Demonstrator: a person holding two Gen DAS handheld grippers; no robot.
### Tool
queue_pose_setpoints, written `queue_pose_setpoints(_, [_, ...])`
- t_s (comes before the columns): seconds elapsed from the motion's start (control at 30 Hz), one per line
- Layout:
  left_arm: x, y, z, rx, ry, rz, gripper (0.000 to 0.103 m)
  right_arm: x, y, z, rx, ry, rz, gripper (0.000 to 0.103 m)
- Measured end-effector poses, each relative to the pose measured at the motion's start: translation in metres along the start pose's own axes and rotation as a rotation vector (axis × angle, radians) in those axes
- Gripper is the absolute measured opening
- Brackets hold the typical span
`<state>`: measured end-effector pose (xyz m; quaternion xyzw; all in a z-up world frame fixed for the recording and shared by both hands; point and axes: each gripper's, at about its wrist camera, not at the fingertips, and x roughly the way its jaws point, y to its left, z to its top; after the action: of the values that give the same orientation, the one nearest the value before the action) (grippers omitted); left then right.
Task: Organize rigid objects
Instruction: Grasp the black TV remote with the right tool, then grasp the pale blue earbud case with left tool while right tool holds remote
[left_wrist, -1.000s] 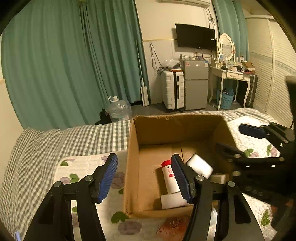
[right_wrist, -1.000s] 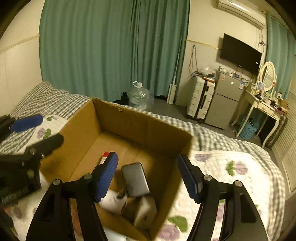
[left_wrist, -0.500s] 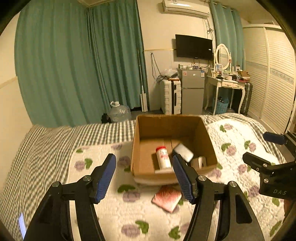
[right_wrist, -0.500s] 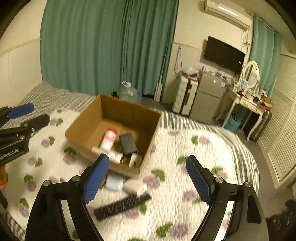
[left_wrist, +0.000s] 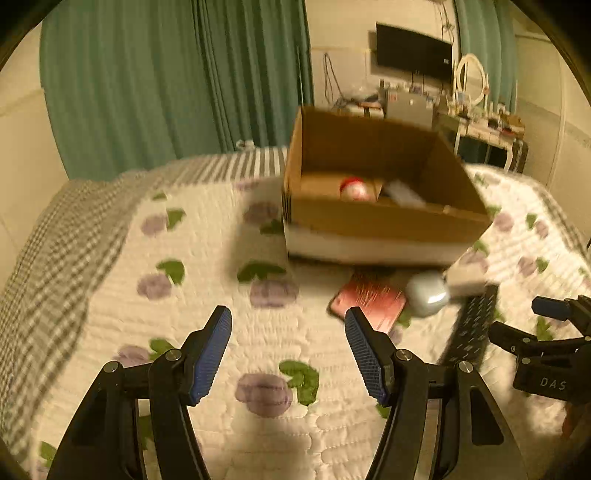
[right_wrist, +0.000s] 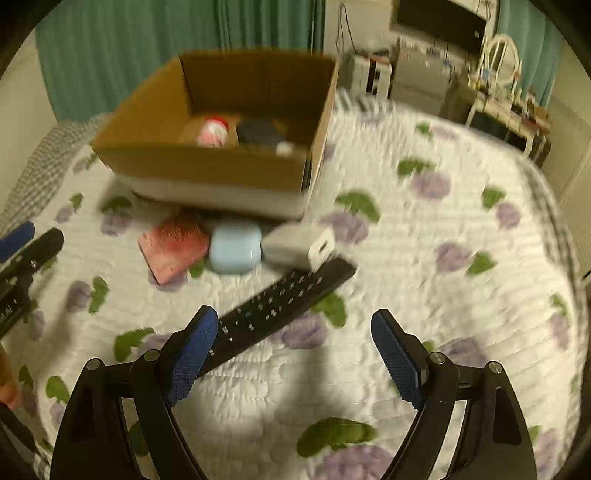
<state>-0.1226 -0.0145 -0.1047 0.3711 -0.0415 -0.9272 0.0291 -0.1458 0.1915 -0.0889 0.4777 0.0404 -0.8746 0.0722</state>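
An open cardboard box (left_wrist: 384, 221) (right_wrist: 207, 170) stands on the flowered quilt and holds a red-capped white bottle (right_wrist: 212, 133), a dark flat case (right_wrist: 260, 133) and small white items. In front of it lie a pink flat case (right_wrist: 173, 247) (left_wrist: 369, 301), a light-blue rounded case (right_wrist: 236, 249) (left_wrist: 426, 297), a white charger block (right_wrist: 299, 245) (left_wrist: 465, 277) and a black remote (right_wrist: 280, 302) (left_wrist: 472, 325). My left gripper (left_wrist: 288, 350) is open and empty, low over the quilt left of the pink case. My right gripper (right_wrist: 291, 350) is open and empty, its left finger by the remote's near end.
The bed's checked blanket edge (left_wrist: 55, 236) runs along the left. Green curtains (left_wrist: 166, 81), a TV (left_wrist: 413, 55), a fridge and a dressing table (left_wrist: 487, 125) stand beyond the bed. Each gripper shows at the edge of the other's view.
Both grippers have dropped down and closer to the quilt, in front of the box. The loose items now lie near the fingers. Both stay open and empty.
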Motion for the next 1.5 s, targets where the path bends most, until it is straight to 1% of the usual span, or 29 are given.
queue_pose_setpoints(0.13, [0.016,-0.007,-0.014,0.055,-0.003,0.042,0.067,0.024,0.001,0.002,0.056,0.047,0.008,0.085])
queue_pose_setpoints(0.2, [0.024,-0.007,-0.018,0.052,0.016,0.023,0.067,0.036,0.000,0.004,0.088,0.070,-0.001,0.084])
queue_pose_setpoints(0.27, [0.028,-0.004,-0.022,0.041,0.030,0.009,0.067,0.044,0.001,0.006,0.108,0.081,-0.008,0.081])
queue_pose_setpoints(0.37, [0.028,-0.001,-0.024,0.025,0.033,-0.014,0.067,0.056,0.004,0.011,0.117,0.083,-0.025,0.067])
queue_pose_setpoints(0.4, [0.027,-0.001,-0.025,0.024,0.030,-0.022,0.067,0.059,0.006,0.012,0.107,0.080,-0.042,0.065])
queue_pose_setpoints(0.43, [0.027,-0.002,-0.024,0.025,0.031,-0.025,0.067,0.062,0.009,0.013,0.089,0.073,-0.057,0.059])
queue_pose_setpoints(0.5, [0.027,-0.003,-0.025,0.025,0.034,-0.033,0.067,0.061,0.011,0.013,0.064,0.058,-0.058,0.050])
queue_pose_setpoints(0.53, [0.027,-0.003,-0.025,0.023,0.036,-0.037,0.067,0.058,0.011,0.012,0.053,0.051,-0.058,0.046])
queue_pose_setpoints(0.67, [0.025,-0.004,-0.023,0.018,0.041,-0.050,0.067,0.039,0.004,0.006,0.018,0.036,-0.055,0.035])
queue_pose_setpoints(0.73, [0.022,-0.009,-0.021,0.021,0.043,-0.064,0.067,0.024,-0.006,0.006,0.013,0.016,-0.066,0.027])
queue_pose_setpoints(0.77, [0.021,-0.012,-0.020,0.024,0.042,-0.067,0.067,0.018,-0.011,0.007,0.015,0.007,-0.068,0.020])
queue_pose_setpoints(0.87, [0.019,-0.026,-0.016,0.042,0.043,-0.091,0.067,0.001,-0.029,0.014,0.021,-0.022,-0.053,0.019])
queue_pose_setpoints(0.97, [0.023,-0.044,-0.011,0.044,0.063,-0.141,0.067,-0.008,-0.036,0.025,-0.027,-0.045,-0.064,0.019])
queue_pose_setpoints(1.0, [0.026,-0.049,-0.010,0.045,0.067,-0.151,0.067,-0.008,-0.033,0.026,-0.032,-0.050,-0.063,0.019])
queue_pose_setpoints(1.07, [0.033,-0.062,-0.006,0.047,0.083,-0.175,0.067,-0.010,-0.042,0.031,-0.049,-0.071,-0.054,0.019])
queue_pose_setpoints(1.17, [0.047,-0.081,0.002,0.047,0.108,-0.201,0.067,-0.006,-0.049,0.037,-0.055,-0.079,-0.036,0.019])
queue_pose_setpoints(1.33, [0.071,-0.113,0.010,0.083,0.159,-0.212,0.067,0.004,-0.062,0.037,-0.002,-0.077,0.029,0.019])
queue_pose_setpoints(1.43, [0.082,-0.125,0.013,0.095,0.173,-0.217,0.067,0.001,-0.062,0.037,-0.004,-0.089,0.041,0.019])
queue_pose_setpoints(1.5, [0.093,-0.129,0.013,0.102,0.202,-0.201,0.067,0.001,-0.061,0.038,-0.011,-0.090,0.048,0.019])
